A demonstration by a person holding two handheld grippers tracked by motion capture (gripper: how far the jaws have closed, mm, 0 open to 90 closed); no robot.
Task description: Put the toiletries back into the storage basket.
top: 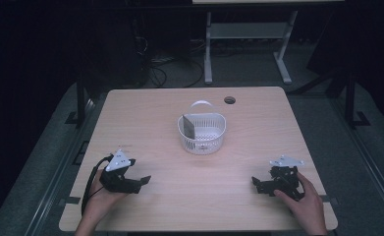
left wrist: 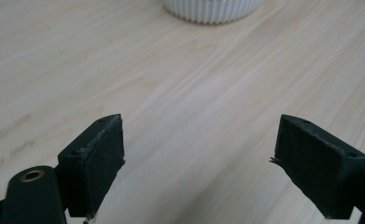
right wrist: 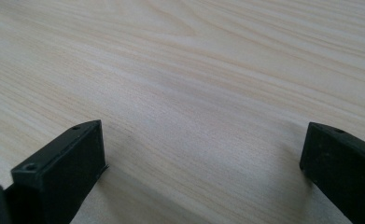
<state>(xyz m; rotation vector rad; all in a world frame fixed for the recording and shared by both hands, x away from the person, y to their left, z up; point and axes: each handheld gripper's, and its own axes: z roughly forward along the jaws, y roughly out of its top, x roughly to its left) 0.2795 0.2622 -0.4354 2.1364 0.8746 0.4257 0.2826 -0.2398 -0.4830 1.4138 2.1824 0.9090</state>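
Observation:
A white slotted basket (top: 202,132) with a hoop handle stands at the middle of the light wood table (top: 145,118), and a flat grey item (top: 188,126) leans inside its left wall. My left gripper (top: 144,181) rests near the front left, held by a hand, open with nothing between its jaws. In the left gripper view the basket's base (left wrist: 213,9) sits at the top edge, well ahead of the left gripper (left wrist: 199,161). My right gripper (top: 256,184) lies at the front right, open and pointing left. In the right gripper view, bare wood shows between the right gripper's (right wrist: 201,163) jaws.
A round cable hole (top: 230,100) sits near the table's far edge. A white-legged desk frame (top: 248,34) and floor cables (top: 155,69) stand beyond the table. A black cable (top: 89,184) loops from the left gripper by the front left edge.

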